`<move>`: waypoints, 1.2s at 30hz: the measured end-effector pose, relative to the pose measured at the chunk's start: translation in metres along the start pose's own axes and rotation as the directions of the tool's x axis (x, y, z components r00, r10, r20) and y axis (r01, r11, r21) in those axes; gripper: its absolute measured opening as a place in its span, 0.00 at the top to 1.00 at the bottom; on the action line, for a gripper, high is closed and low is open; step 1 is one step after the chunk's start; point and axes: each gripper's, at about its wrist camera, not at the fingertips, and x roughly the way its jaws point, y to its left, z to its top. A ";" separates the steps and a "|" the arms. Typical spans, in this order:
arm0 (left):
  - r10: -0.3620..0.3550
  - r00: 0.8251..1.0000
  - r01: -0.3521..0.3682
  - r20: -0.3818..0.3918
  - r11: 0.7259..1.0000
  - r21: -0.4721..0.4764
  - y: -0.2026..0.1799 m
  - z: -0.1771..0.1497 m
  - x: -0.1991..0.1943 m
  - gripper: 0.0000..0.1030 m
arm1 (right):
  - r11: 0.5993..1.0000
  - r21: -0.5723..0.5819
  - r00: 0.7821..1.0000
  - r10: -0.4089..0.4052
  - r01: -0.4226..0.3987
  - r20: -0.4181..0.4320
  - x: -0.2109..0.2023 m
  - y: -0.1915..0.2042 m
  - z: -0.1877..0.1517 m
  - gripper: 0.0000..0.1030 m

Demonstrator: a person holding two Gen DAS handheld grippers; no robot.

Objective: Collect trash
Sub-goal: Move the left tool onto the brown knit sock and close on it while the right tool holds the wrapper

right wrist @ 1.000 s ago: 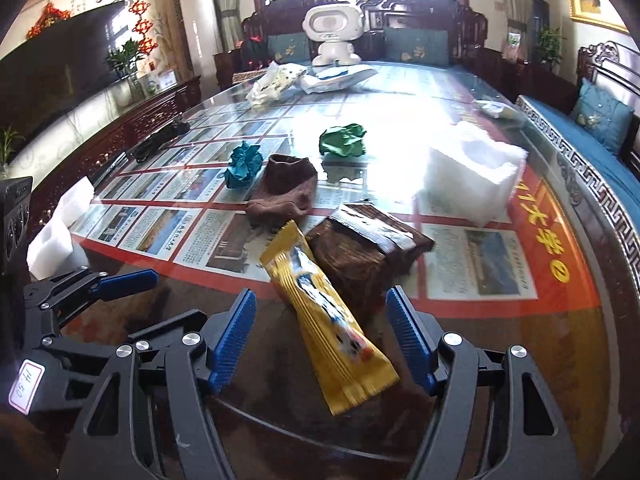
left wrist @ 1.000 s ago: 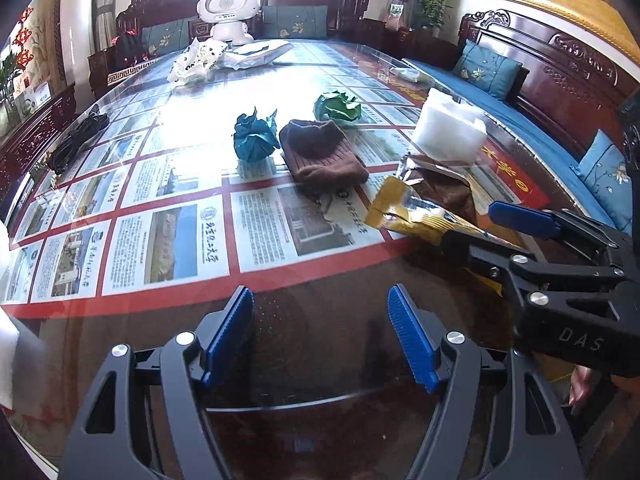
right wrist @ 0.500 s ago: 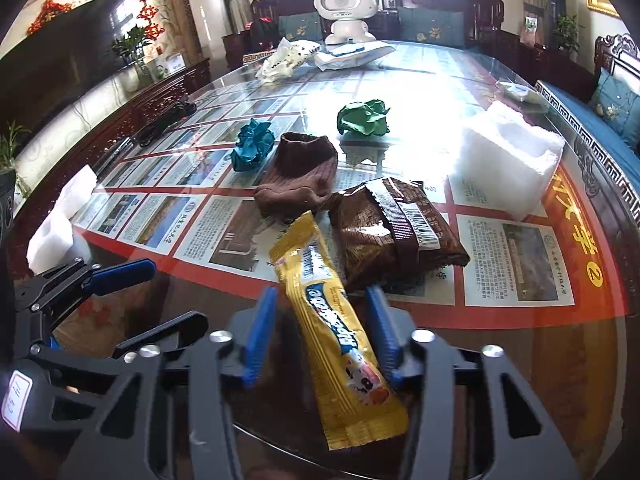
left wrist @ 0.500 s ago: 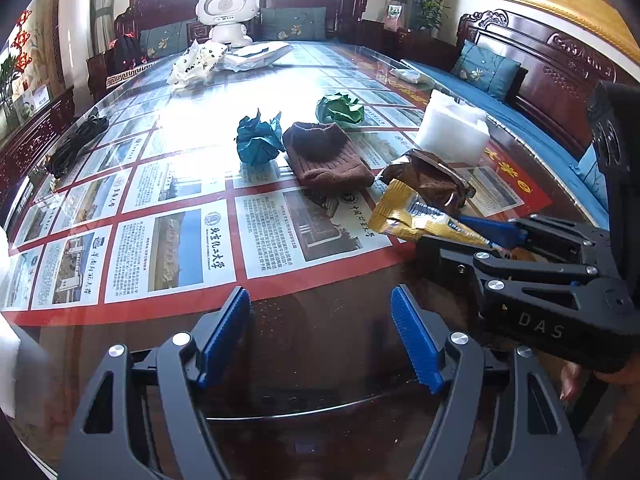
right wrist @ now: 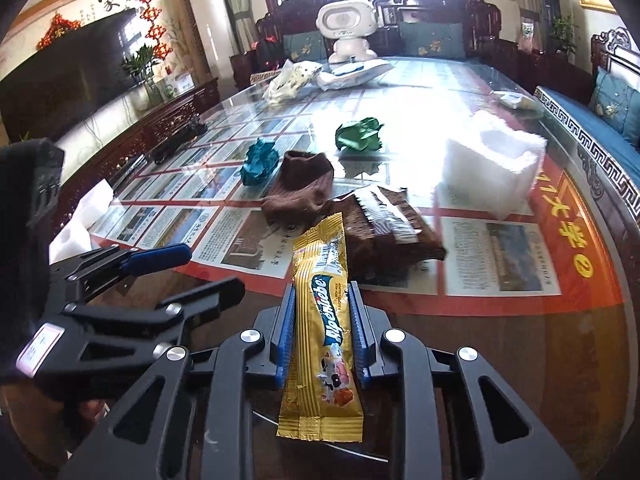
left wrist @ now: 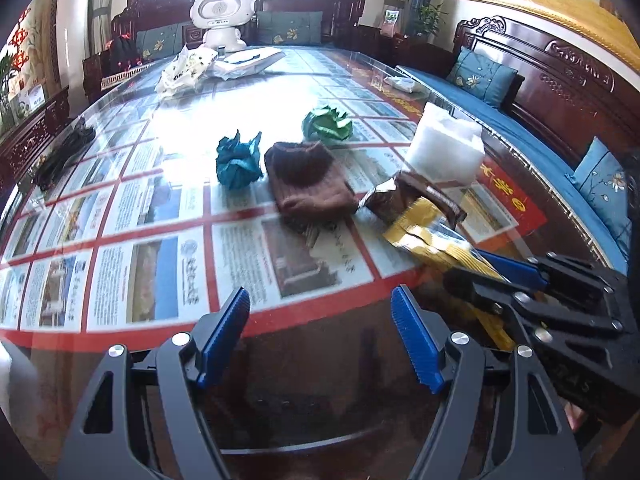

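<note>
The right gripper (right wrist: 322,332) has just been closing, and its blue-padded fingers (right wrist: 285,332) now press on both long edges of a long yellow foil candy wrapper (right wrist: 324,320), clamped around its middle, with the printed lower end sticking out toward the camera and the far end reaching up over the edge of a crumpled dark brown foil snack wrapper (right wrist: 384,224). That brown wrapper lies on the glass-covered tabletop (right wrist: 520,320), just beside a brown knitted sock-like cloth (right wrist: 302,188). Farther back sit a crumpled teal paper ball (right wrist: 259,160) and a crumpled green paper ball (right wrist: 359,134), well apart from each other, and to the right a white foam block (right wrist: 494,168). In the left wrist view the left gripper (left wrist: 320,336) hovers over the near dark part of the tabletop with its fingers (left wrist: 226,328) wide apart and nothing between them. From that side the yellow wrapper (left wrist: 428,236) is seen on the right, running into the right gripper's black frame, with the brown wrapper (left wrist: 404,196) touching its far end and the foam block (left wrist: 446,148) behind. At the far end of the tabletop stand a white rounded robot-shaped device (left wrist: 222,16) and some crumpled white plastic bags (left wrist: 188,68).
</note>
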 end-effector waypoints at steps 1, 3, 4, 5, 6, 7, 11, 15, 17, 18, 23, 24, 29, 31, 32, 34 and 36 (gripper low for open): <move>0.006 1.000 -0.006 0.008 1.000 0.001 -0.001 0.003 0.000 0.29 | 1.000 0.000 1.000 -0.002 0.002 0.006 -0.002 -0.001 -0.001 0.76; 0.014 1.000 -0.014 0.021 1.000 0.001 -0.003 0.011 0.003 0.29 | 1.000 0.002 1.000 -0.008 0.008 0.014 -0.006 -0.003 -0.001 0.76; 0.013 1.000 -0.013 0.025 1.000 0.000 -0.004 0.016 0.005 0.29 | 1.000 0.006 1.000 -0.007 0.006 0.016 -0.007 -0.005 -0.001 0.76; 0.016 0.999 -0.016 0.028 1.000 -0.004 -0.004 0.021 0.008 0.29 | 1.000 0.012 1.000 -0.005 0.004 0.017 -0.007 -0.007 -0.002 0.76; 0.016 0.999 -0.016 0.029 1.000 -0.008 -0.004 0.026 0.012 0.29 | 1.000 0.018 1.000 -0.004 0.004 0.018 -0.008 -0.009 -0.002 0.76; 0.016 1.000 -0.016 0.024 1.000 -0.015 -0.003 0.032 0.018 0.29 | 1.000 0.023 1.000 -0.003 0.002 0.021 -0.008 -0.010 -0.002 0.76; 0.033 0.999 -0.033 0.006 0.998 -0.052 0.002 0.053 0.037 0.29 | 0.999 0.033 0.999 0.005 -0.006 0.034 -0.012 -0.015 -0.003 0.76; 0.022 0.999 -0.024 -0.025 0.996 -0.086 0.007 0.065 0.054 0.29 | 0.999 0.042 0.999 0.005 -0.007 0.050 -0.016 -0.019 -0.002 0.76; 0.030 0.999 -0.033 -0.038 0.995 -0.090 0.008 0.067 0.061 0.29 | 0.999 0.046 0.999 0.011 -0.013 0.052 -0.017 -0.021 -0.002 0.76; 0.029 0.999 -0.033 -0.044 0.995 -0.093 0.009 0.068 0.064 0.29 | 0.999 0.045 0.998 0.014 -0.016 0.054 -0.017 -0.022 -0.002 0.76; 0.059 0.997 -0.063 -0.055 0.995 -0.073 0.006 0.070 0.073 0.29 | 0.999 0.034 0.998 0.030 -0.032 0.057 -0.019 -0.019 -0.003 0.76; 0.061 0.997 -0.065 -0.056 0.995 -0.071 0.005 0.071 0.074 0.29 | 0.999 0.034 0.998 0.031 -0.033 0.058 -0.019 -0.019 -0.002 0.76; 0.110 0.992 -0.112 -0.064 0.993 -0.026 0.001 0.073 0.076 0.48 | 0.998 0.036 0.998 0.042 -0.044 0.055 -0.018 -0.019 -0.002 0.76; 0.105 0.992 -0.107 -0.066 0.994 -0.022 0.002 0.074 0.075 0.55 | 0.998 0.035 0.998 0.046 -0.048 0.053 -0.018 -0.018 -0.003 0.76; 0.101 0.993 -0.103 -0.067 0.994 -0.022 0.003 0.074 0.075 0.62 | 0.998 0.036 0.998 0.047 -0.049 0.052 -0.017 -0.019 -0.003 0.76; 0.083 0.994 -0.084 -0.069 0.996 -0.021 0.004 0.073 0.073 0.69 | 0.998 0.037 0.997 0.050 -0.052 0.052 -0.016 -0.018 -0.003 0.76; 0.068 0.995 -0.069 -0.066 0.997 -0.016 0.003 0.071 0.072 0.81 | 0.998 0.040 0.997 0.050 -0.052 0.052 -0.015 -0.017 -0.002 0.76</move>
